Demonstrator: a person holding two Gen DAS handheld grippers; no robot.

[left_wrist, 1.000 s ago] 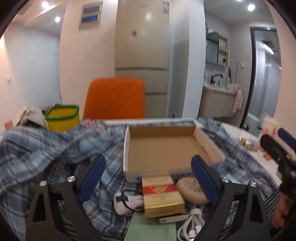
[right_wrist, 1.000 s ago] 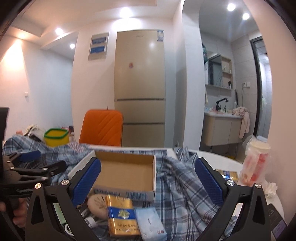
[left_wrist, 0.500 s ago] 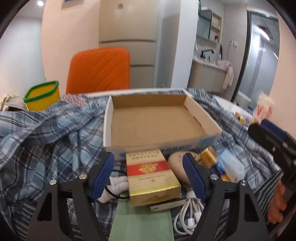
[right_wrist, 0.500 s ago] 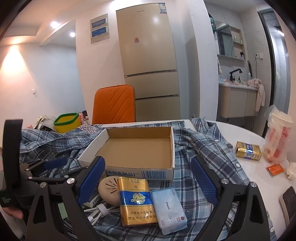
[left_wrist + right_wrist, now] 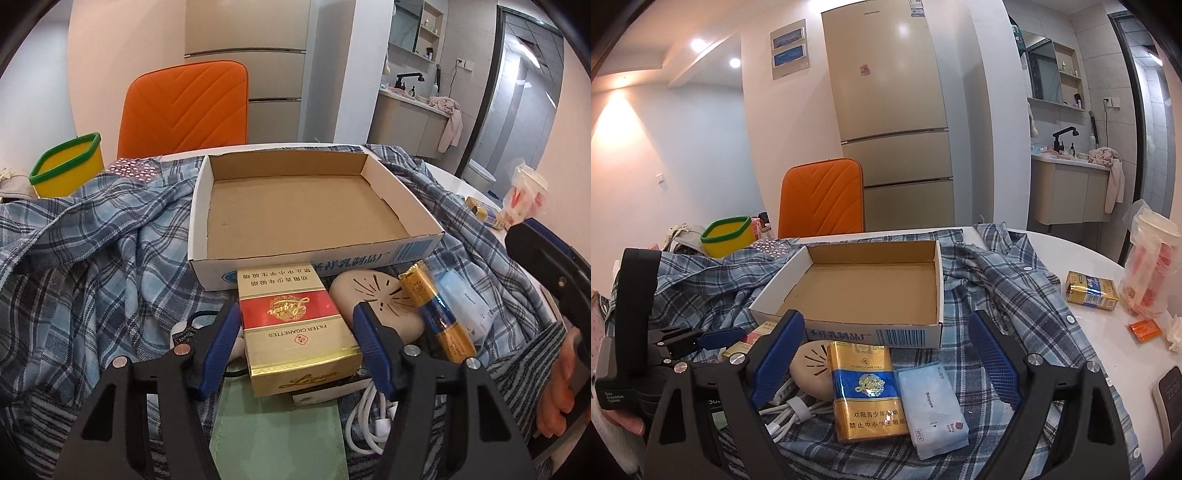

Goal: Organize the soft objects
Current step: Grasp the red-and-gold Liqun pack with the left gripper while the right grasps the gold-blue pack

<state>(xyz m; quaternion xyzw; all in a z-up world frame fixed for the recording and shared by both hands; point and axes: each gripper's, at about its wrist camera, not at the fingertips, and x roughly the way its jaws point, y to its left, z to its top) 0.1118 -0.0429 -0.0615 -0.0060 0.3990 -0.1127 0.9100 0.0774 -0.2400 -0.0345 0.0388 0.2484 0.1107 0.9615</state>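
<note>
The red-and-gold cigarette pack (image 5: 295, 325) is lying straight ahead of the left tool (image 5: 295, 339), between its parted fingers, long axis along them, just before the cardboard tray (image 5: 413, 206). The right tool (image 5: 886, 354) is gaping wide over the blue-and-gold pack (image 5: 866, 391).

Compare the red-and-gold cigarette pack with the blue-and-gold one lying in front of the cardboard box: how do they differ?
The red-and-gold pack has a red band; the blue-and-gold pack has a blue one. The red-and-gold pack sits between the open fingers of the left gripper and rests on other items; the blue-and-gold pack lies flat on the plaid shirt between the open fingers of the right gripper, beside a tissue packet. Both lie just in front of the empty cardboard box.
</note>
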